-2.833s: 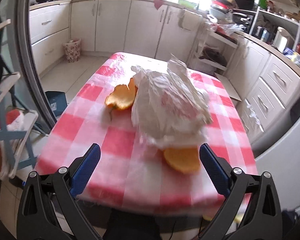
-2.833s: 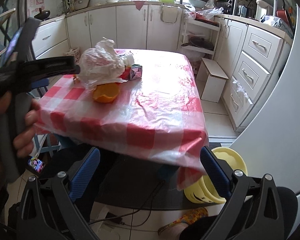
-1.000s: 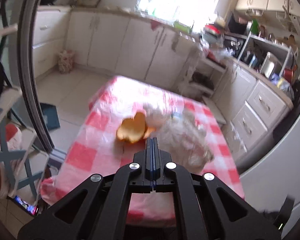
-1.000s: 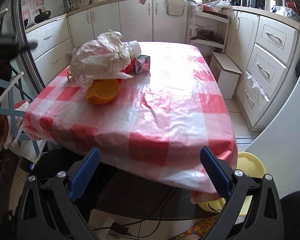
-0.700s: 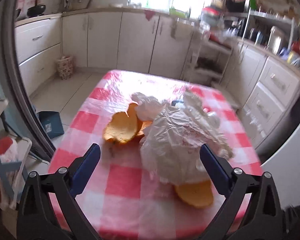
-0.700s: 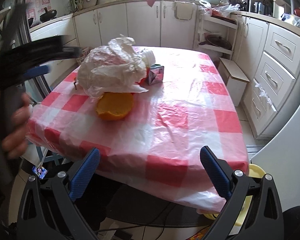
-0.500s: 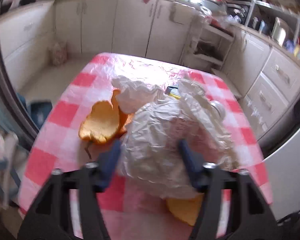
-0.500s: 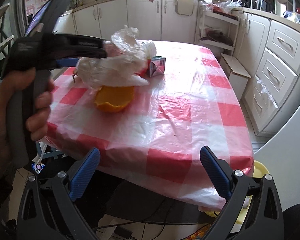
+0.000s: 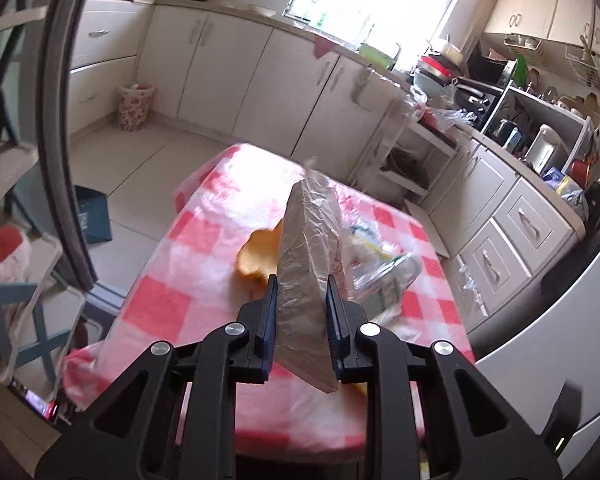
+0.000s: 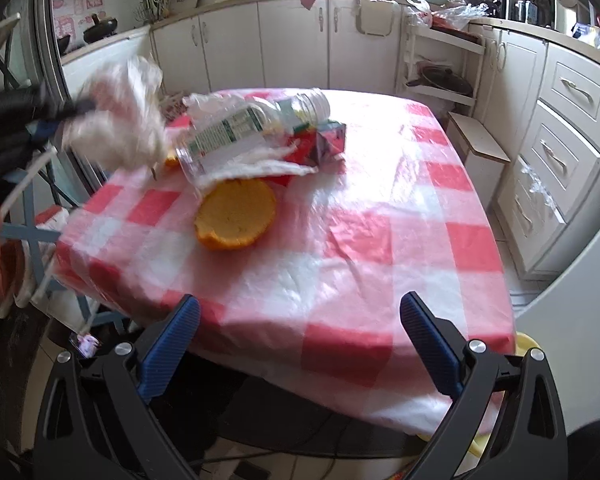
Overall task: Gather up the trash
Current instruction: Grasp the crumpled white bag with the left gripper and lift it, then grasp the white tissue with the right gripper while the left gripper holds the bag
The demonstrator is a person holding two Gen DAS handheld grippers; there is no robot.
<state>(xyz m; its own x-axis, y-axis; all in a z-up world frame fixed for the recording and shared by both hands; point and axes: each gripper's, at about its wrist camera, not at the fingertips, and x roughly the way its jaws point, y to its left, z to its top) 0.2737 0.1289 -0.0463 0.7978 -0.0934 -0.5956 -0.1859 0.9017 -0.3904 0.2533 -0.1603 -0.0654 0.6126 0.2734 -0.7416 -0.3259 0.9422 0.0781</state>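
Observation:
My left gripper [image 9: 300,308] has a crumpled white plastic bag [image 9: 308,264] squeezed between its blue pads, and its jaws are closing on it. In the right wrist view the bag [image 10: 120,128] hangs blurred above the table's left edge, held by that left gripper [image 10: 60,116]. On the red-checked tablecloth [image 10: 380,240] lie a clear plastic bottle [image 10: 240,128] on its side, a small carton [image 10: 328,140] and an orange peel half [image 10: 236,216]. Another peel [image 9: 256,260] shows left of the bag. My right gripper [image 10: 300,344] stands open and empty at the near table edge.
A yellow bucket [image 10: 524,344] sits on the floor under the table's right corner. A blue folding chair [image 10: 32,232] stands to the left, with a phone [image 10: 85,344] on the floor. White cabinets line the back and right walls. A patterned bin [image 9: 135,106] stands by the far cabinets.
The left gripper went from shut to open, moved in over the bag, closed on it and lifted it off to the left, uncovering the bottle. The right gripper stayed open.

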